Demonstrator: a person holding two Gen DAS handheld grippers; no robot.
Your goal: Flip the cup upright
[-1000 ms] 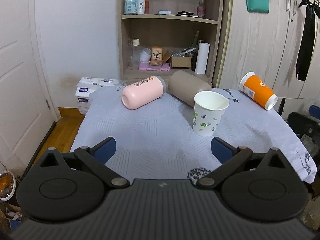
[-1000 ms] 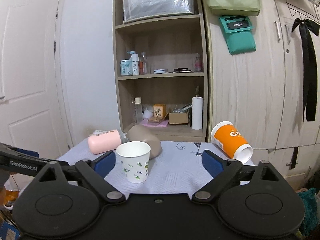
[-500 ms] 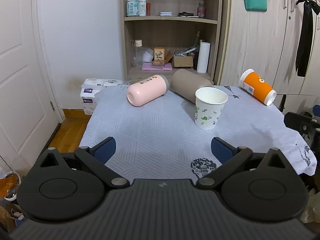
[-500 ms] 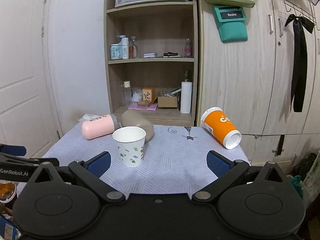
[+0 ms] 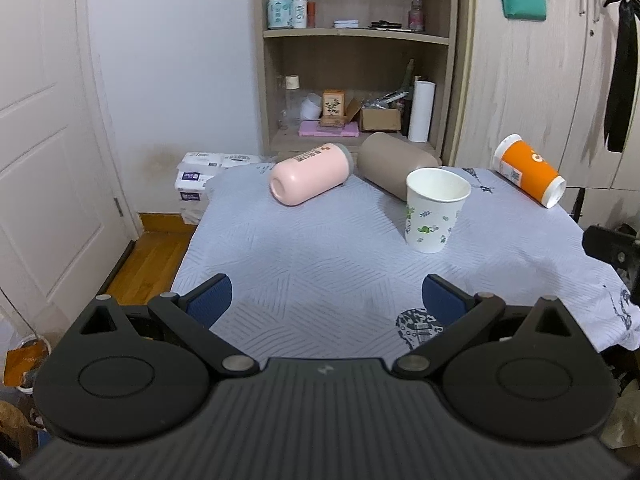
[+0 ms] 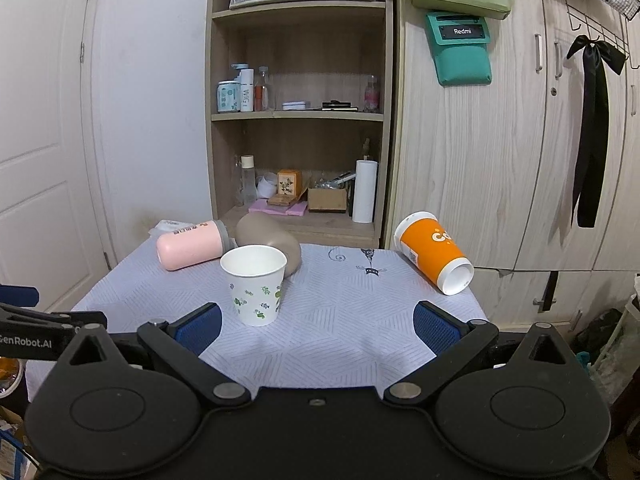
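Note:
A white paper cup with green leaf print (image 5: 434,210) (image 6: 256,284) stands upright on the cloth-covered table (image 5: 320,248) (image 6: 352,320). An orange cup (image 5: 528,176) (image 6: 434,258) lies on its side at the table's far right. A pink cup (image 5: 310,174) (image 6: 190,246) and a taupe cup (image 5: 394,168) (image 6: 268,236) lie on their sides at the back. My left gripper (image 5: 326,300) is open and empty over the near table edge. My right gripper (image 6: 318,328) is open and empty, short of the white cup.
A wooden shelf unit (image 6: 300,120) with bottles and boxes stands behind the table. Wooden cabinet doors (image 6: 500,140) are on the right, a white door (image 5: 40,120) on the left. Packs of tissue (image 5: 200,176) sit on the floor beside the table.
Both grippers have pulled back from the table and the cups look farther away. The white cup stays upright. Both grippers stay open.

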